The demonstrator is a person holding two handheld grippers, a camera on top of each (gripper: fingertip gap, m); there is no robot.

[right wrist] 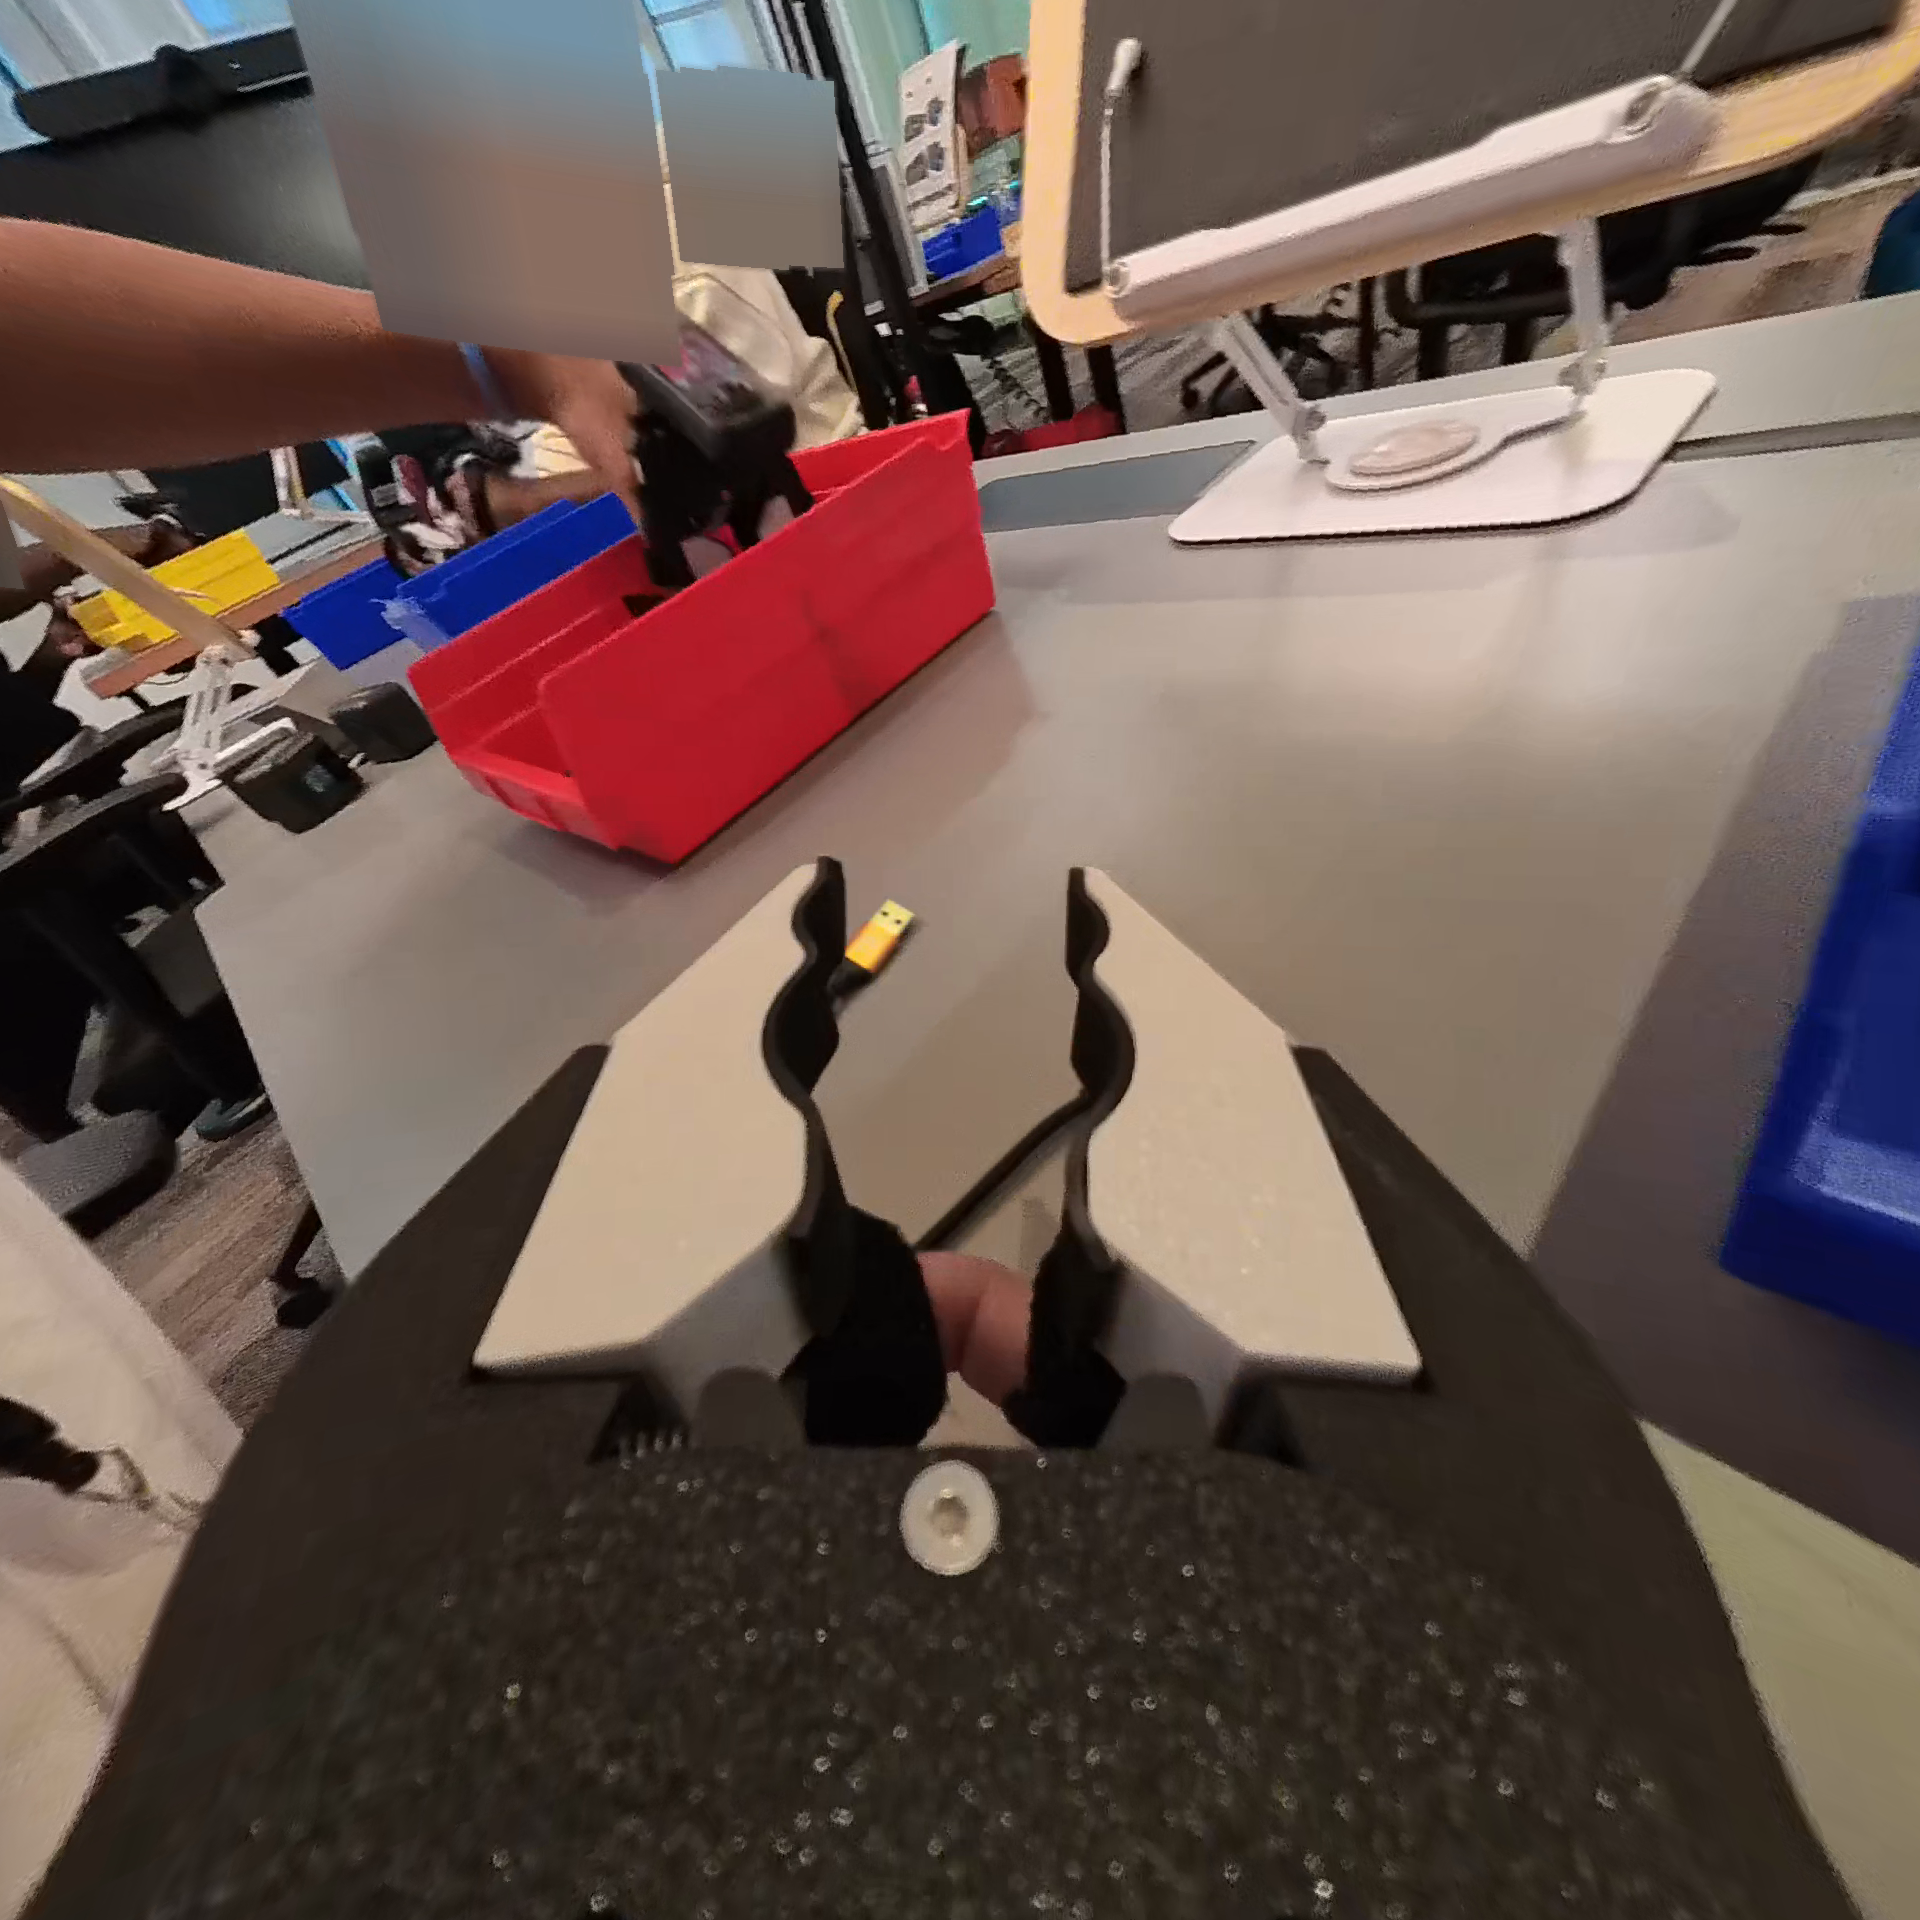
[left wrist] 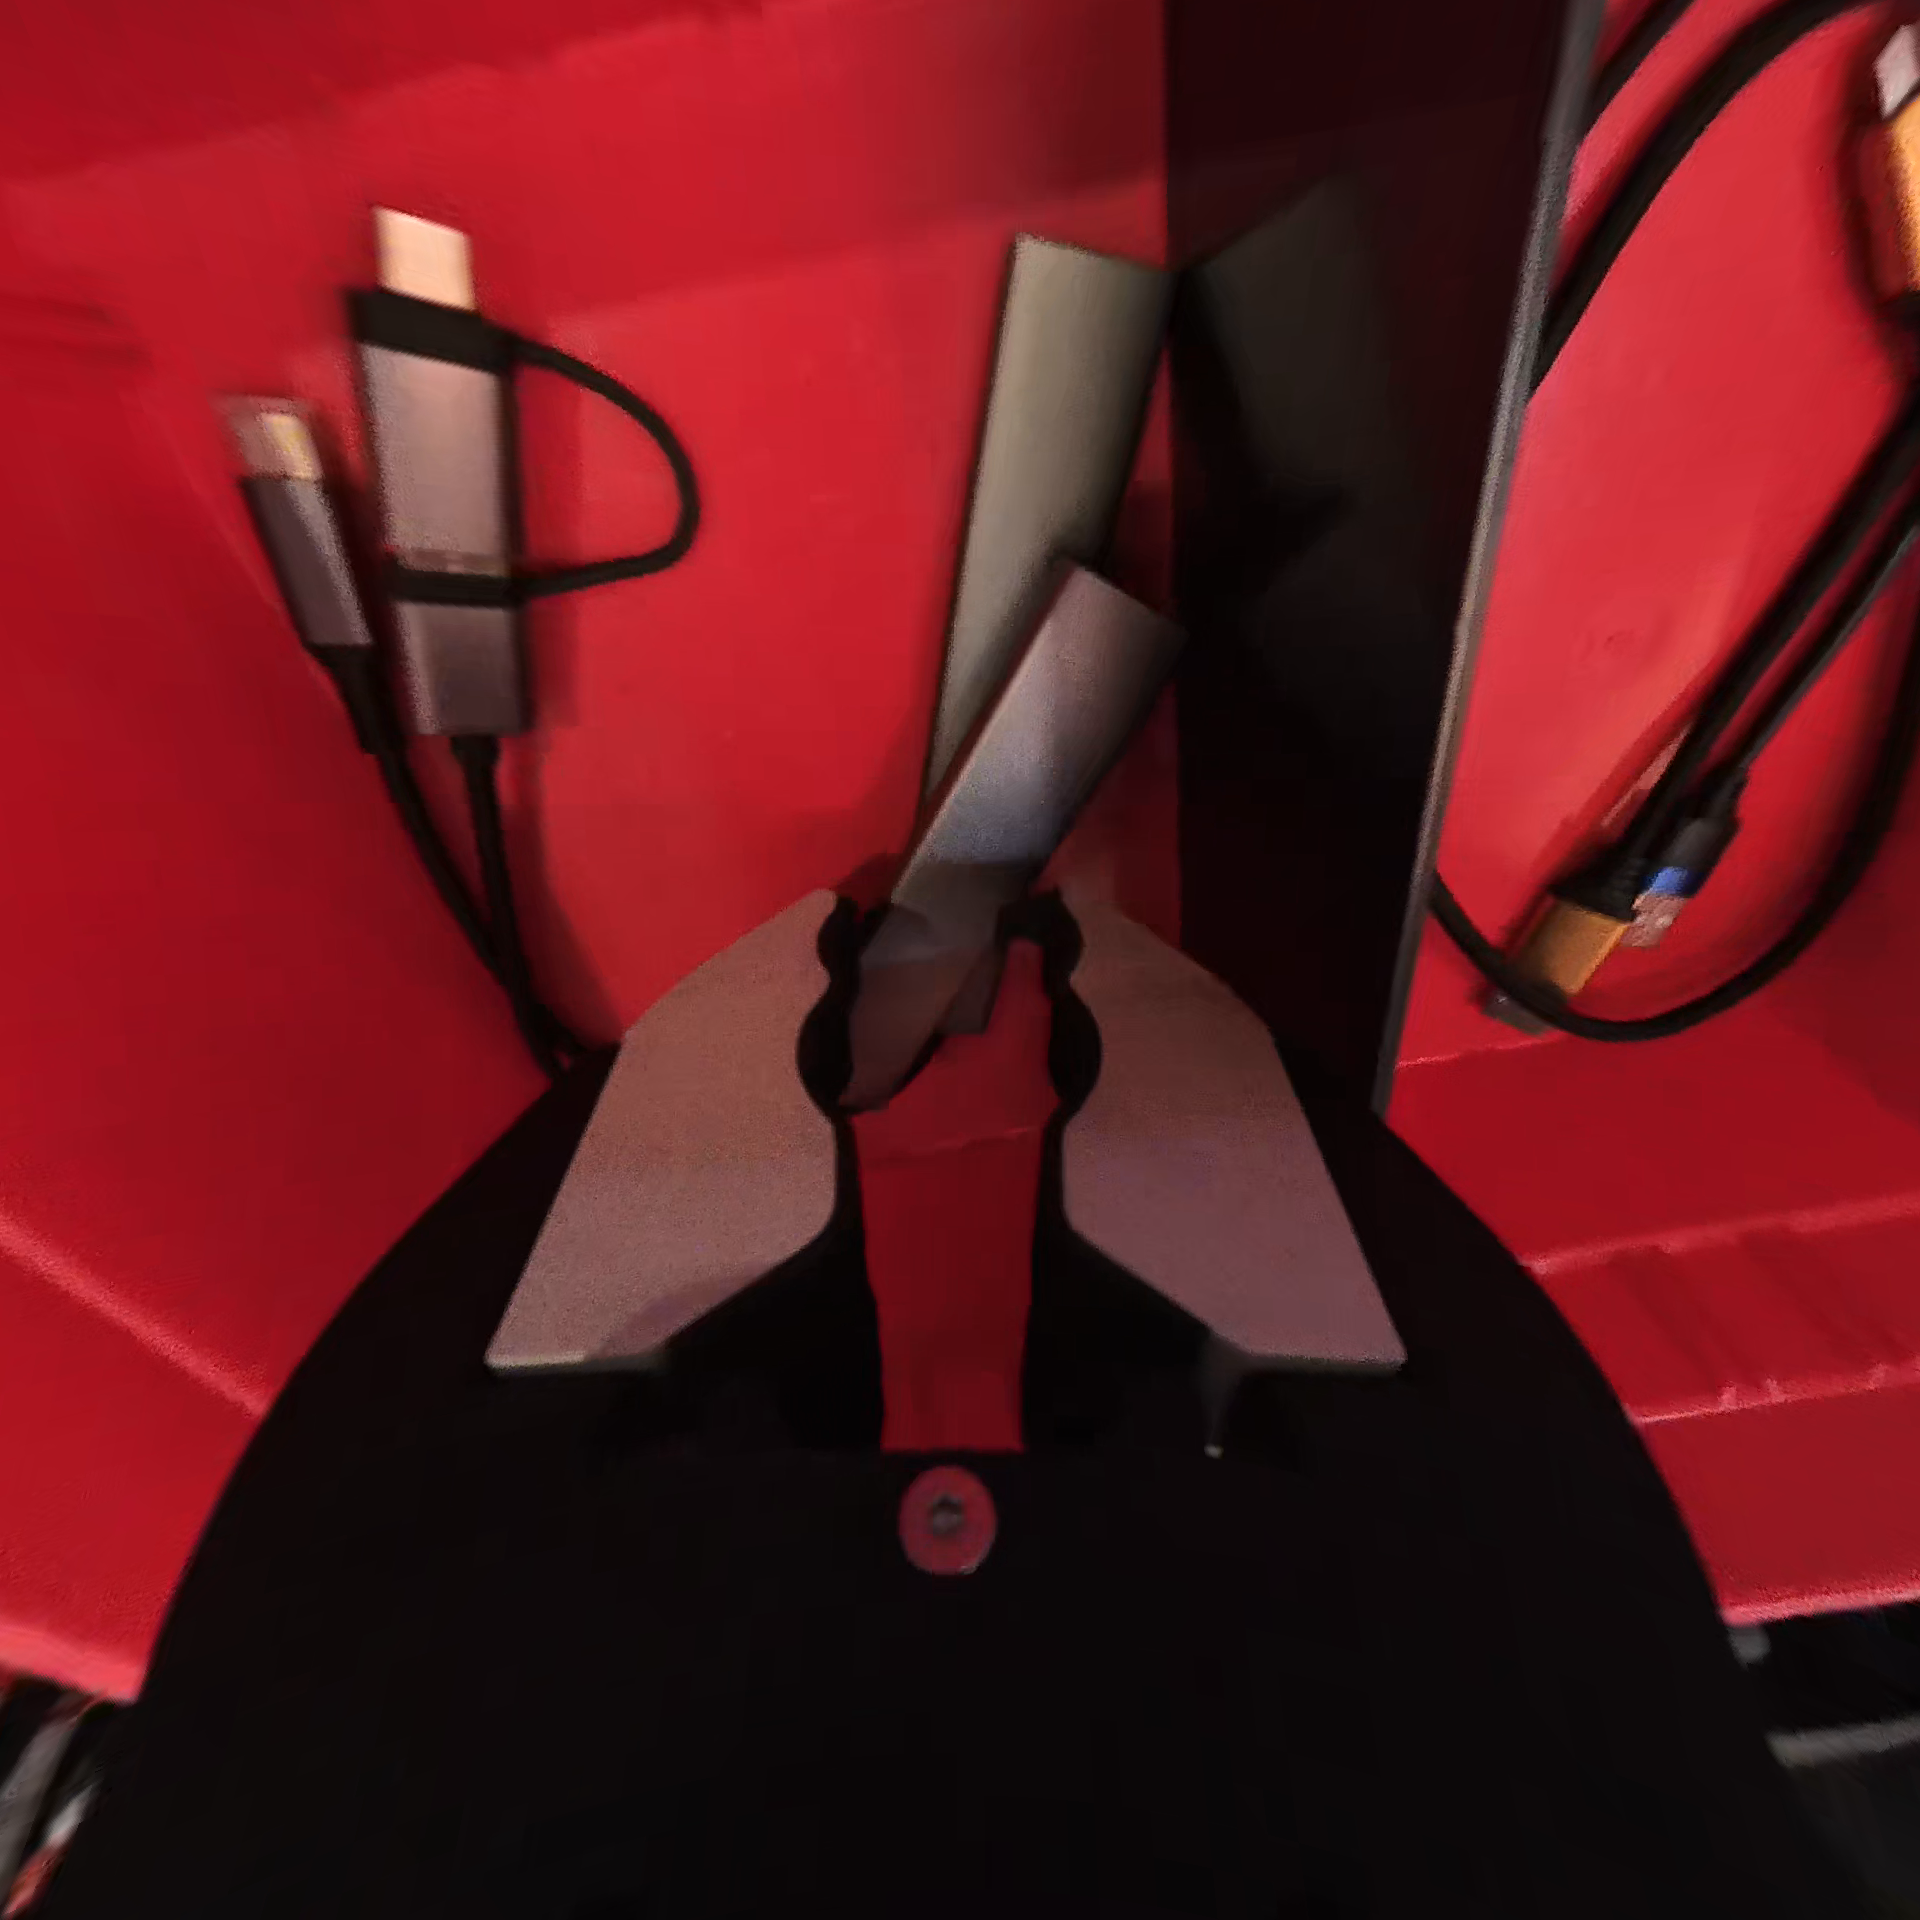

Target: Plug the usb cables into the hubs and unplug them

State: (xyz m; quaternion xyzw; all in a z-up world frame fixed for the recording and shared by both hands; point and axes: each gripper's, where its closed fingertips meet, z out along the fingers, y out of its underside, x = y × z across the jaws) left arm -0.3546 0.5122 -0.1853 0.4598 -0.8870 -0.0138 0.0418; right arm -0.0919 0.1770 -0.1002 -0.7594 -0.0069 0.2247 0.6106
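Observation:
My left gripper (left wrist: 943, 914) is down inside a red bin (left wrist: 727, 520), shut on the lower end of a grey metal connector body (left wrist: 1029, 748) that tilts up to the right against a black divider (left wrist: 1320, 623). A grey multi-head cable (left wrist: 442, 499) lies in the left compartment. A black cable with orange plugs (left wrist: 1569, 935) lies in the right one. My right gripper (right wrist: 951, 883) is open and empty above the grey table (right wrist: 1351, 810). An orange USB plug (right wrist: 881, 935) lies on the table between its fingertips. The red bin (right wrist: 727, 707) and the left gripper (right wrist: 707, 488) show farther off.
A blue bin (right wrist: 1849, 1091) sits at the right table edge. A white stand (right wrist: 1455, 457) holding a board is at the back right. Blue bins (right wrist: 488, 571) and a yellow bin (right wrist: 177, 592) lie behind the red bin. A person's arm (right wrist: 208, 353) reaches in from the left. Spacing between my two grippers at the tips: around 45 centimetres.

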